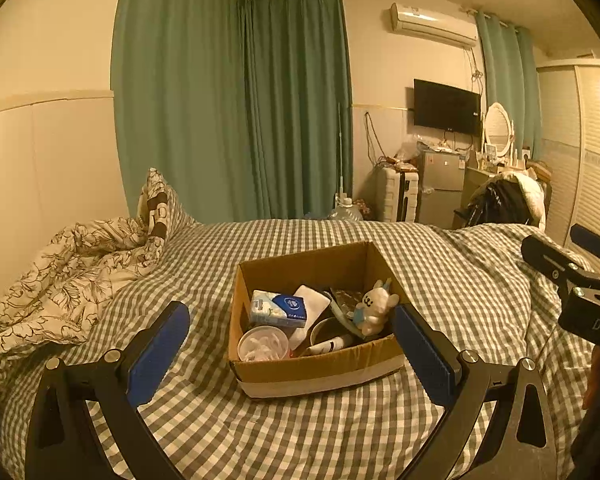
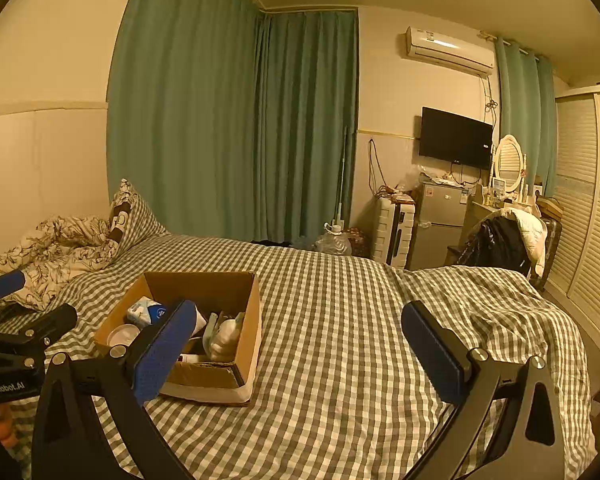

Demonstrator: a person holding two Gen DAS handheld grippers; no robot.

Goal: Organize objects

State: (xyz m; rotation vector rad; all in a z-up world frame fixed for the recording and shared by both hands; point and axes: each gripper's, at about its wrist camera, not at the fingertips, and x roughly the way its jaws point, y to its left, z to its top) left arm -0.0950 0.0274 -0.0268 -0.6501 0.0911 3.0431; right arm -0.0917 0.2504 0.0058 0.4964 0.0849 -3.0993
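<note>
both grippers hang over the checked bed [image 1: 340, 432], jaws spread wide and holding nothing. left gripper [image 1: 292, 348] faces the box [image 1: 316, 376] head-on, blue pads [image 1: 158, 354] either side of it in view, not touching it. right gripper [image 2: 300, 354] sits off to the box's right, over bare sheet. inside the box: a tissue pack [image 1: 278, 309], a white tub [image 1: 263, 343], a tube [image 1: 332, 345] and a plush bunny [image 1: 374, 305] leaning at the right wall. rumpled floral duvet [image 1: 60, 280] lies at the far left.
</note>
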